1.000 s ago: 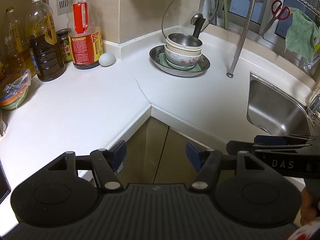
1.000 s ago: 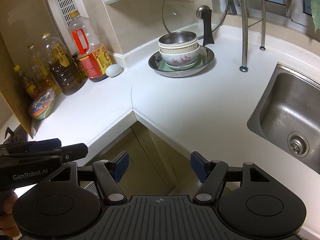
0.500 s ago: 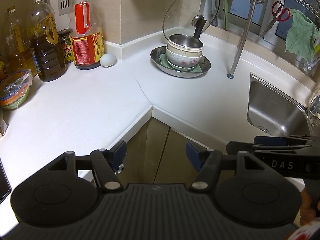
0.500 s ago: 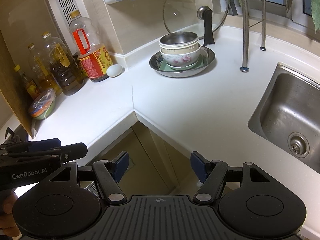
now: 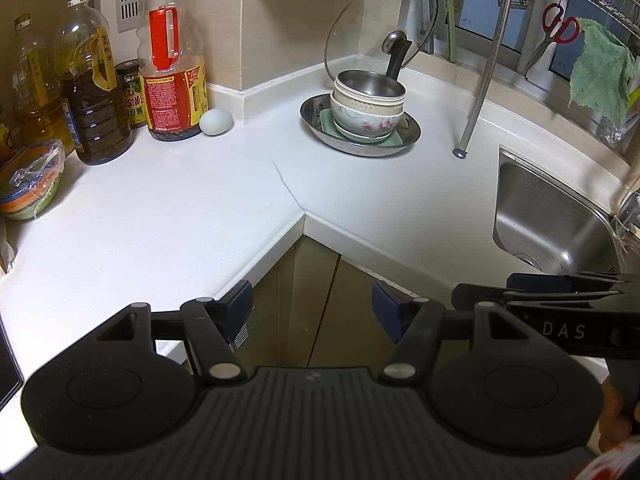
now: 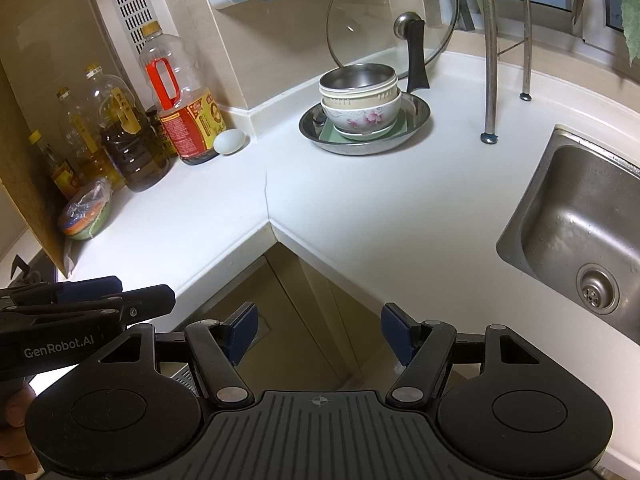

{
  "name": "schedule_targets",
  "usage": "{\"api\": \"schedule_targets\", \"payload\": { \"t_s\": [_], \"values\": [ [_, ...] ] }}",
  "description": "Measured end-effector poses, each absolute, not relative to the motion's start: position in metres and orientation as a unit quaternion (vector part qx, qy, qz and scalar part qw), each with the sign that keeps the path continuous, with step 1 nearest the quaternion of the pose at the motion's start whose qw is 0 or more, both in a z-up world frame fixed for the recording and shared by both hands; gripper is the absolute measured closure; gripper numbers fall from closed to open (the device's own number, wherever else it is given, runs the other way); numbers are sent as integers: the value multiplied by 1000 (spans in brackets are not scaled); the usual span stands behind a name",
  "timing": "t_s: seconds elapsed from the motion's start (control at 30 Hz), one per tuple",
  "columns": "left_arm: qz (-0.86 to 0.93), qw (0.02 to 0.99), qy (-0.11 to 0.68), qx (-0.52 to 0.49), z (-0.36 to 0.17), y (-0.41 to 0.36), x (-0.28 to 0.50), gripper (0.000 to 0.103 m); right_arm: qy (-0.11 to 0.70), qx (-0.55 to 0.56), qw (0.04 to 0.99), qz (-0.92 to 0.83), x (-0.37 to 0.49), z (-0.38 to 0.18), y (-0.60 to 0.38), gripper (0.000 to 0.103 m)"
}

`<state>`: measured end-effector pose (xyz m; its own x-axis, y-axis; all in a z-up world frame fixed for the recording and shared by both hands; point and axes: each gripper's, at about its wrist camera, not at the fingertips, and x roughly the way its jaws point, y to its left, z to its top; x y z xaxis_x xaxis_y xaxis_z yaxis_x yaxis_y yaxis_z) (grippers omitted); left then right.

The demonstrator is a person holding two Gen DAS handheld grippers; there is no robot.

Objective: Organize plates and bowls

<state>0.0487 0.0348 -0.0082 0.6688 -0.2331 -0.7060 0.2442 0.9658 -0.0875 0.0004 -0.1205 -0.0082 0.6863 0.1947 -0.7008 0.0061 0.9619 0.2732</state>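
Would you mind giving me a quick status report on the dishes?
Left gripper and right gripper open, empty, short of the counter. Bowls stacked in the steel plate, untouched. Nothing in the way.

Counts, taken outward from the metal plate (image 6: 416, 128) at the back corner of the counter:

- On the plate: one green square dish (image 6: 400, 127), flat on it; three stacked bowls above that: floral bowl (image 6: 360, 114) lowest, cream bowl (image 6: 360, 95) in the middle, steel bowl (image 6: 356, 77) on top.
- Behind the plate: one glass lid (image 6: 384, 8), leaning on the wall.
- Left of the plate: one egg (image 6: 229, 142); three large oil bottles (image 5: 94, 96); one small jar (image 5: 132, 98); one wrapped bowl (image 5: 28, 192). More small bottles at far left, count unclear.
- Right of the plate: one sink (image 6: 580, 232), two rack legs (image 6: 491, 60), one pair of scissors (image 5: 554, 30), one green cloth (image 5: 600, 76).
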Motion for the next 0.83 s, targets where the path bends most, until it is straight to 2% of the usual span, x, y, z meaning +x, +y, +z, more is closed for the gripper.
{"api": "schedule_targets", "payload": {
  "t_s": [0.83],
  "values": [
    [-134,913,385,7,-8,34,47,39,392,128,909,52,0,-6,-119,35]
  ]
}}
